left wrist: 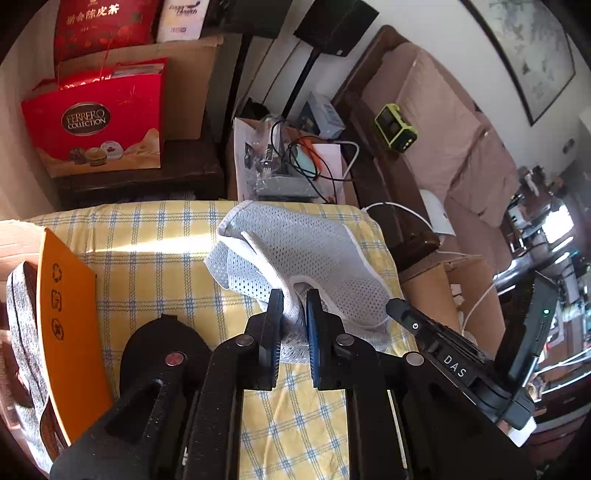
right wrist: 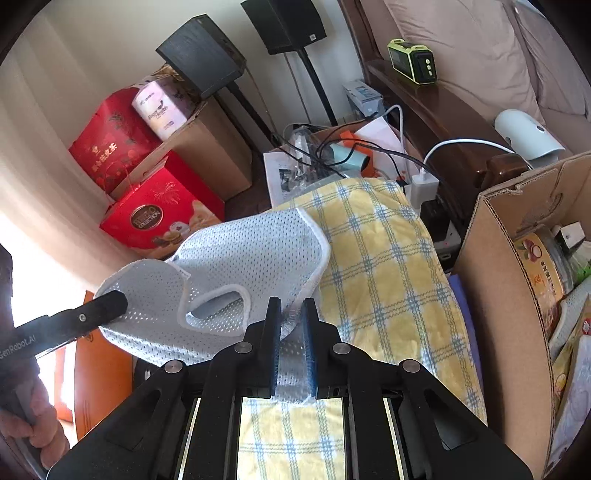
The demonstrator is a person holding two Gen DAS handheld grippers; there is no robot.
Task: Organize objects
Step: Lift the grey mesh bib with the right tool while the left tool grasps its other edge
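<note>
Checked cloth [left wrist: 147, 258]; mesh garment [left wrist: 314, 254] between both tongs

We had open checked cloth [right wrist: 391, 266] to the right of the mesh garment [right wrist: 243, 258], plenty of room to pass there. Further right an open cardboard box [right wrist: 495, 295] walled us in. On the left an orange box [left wrist: 66, 314] stood at the cloth's edge, and cables [left wrist: 314, 166] cluttered the far end.

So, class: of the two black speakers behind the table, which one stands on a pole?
The upright, far-right speaker stands on a black pole; the tilted speaker rests against the cardboard box.
</note>
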